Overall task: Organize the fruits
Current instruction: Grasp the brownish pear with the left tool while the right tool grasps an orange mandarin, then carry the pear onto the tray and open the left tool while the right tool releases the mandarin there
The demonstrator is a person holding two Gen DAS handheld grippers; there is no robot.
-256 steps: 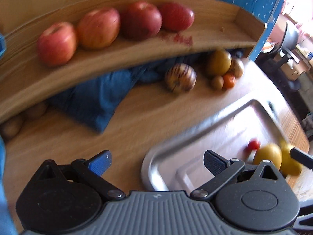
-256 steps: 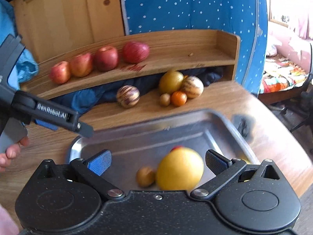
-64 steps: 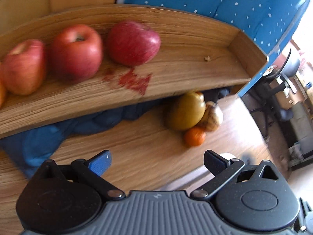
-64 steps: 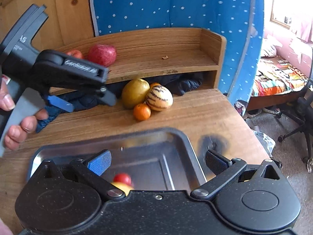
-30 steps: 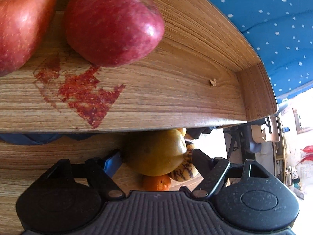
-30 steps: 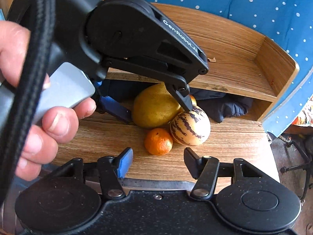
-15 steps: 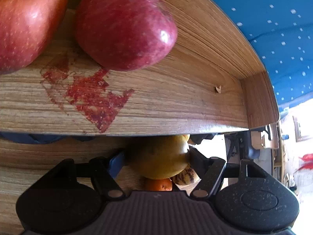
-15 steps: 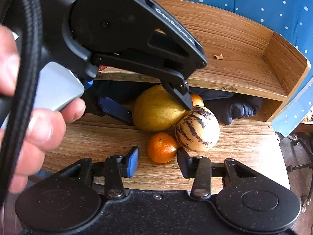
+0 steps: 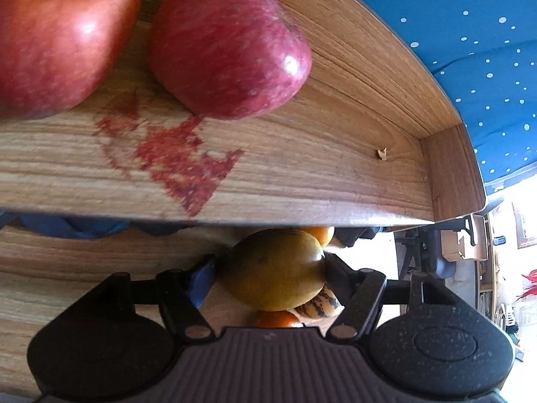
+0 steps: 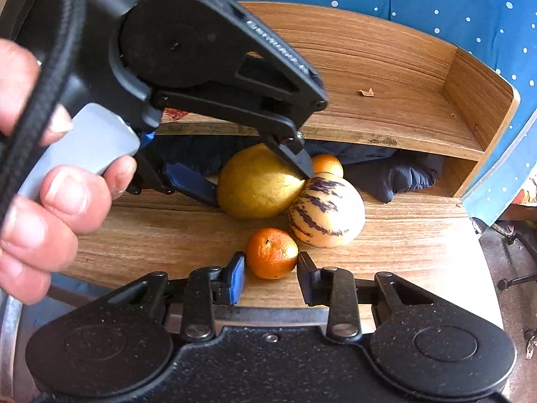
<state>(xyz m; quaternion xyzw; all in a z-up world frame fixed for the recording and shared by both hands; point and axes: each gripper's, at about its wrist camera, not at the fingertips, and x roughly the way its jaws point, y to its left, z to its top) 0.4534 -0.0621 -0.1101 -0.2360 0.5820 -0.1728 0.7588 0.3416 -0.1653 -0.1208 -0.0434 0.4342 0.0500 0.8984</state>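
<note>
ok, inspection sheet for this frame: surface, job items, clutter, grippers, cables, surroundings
Surface: wooden table; wooden shelf above it with a red stain.
Job's things: yellow-green fruit, striped melon and mandarin clustered on the table, a second orange fruit behind; two red apples on the shelf; metal tray rim at the near left.
Clutter: dark blue cloth under the shelf; small dry scrap on the shelf.
Grippers: left gripper, jaws closed on the yellow-green fruit; right gripper, jaws either side of the mandarin, contact unclear.
Cables: black cord across the hand.
Surroundings: blue dotted fabric; office chair base.
</note>
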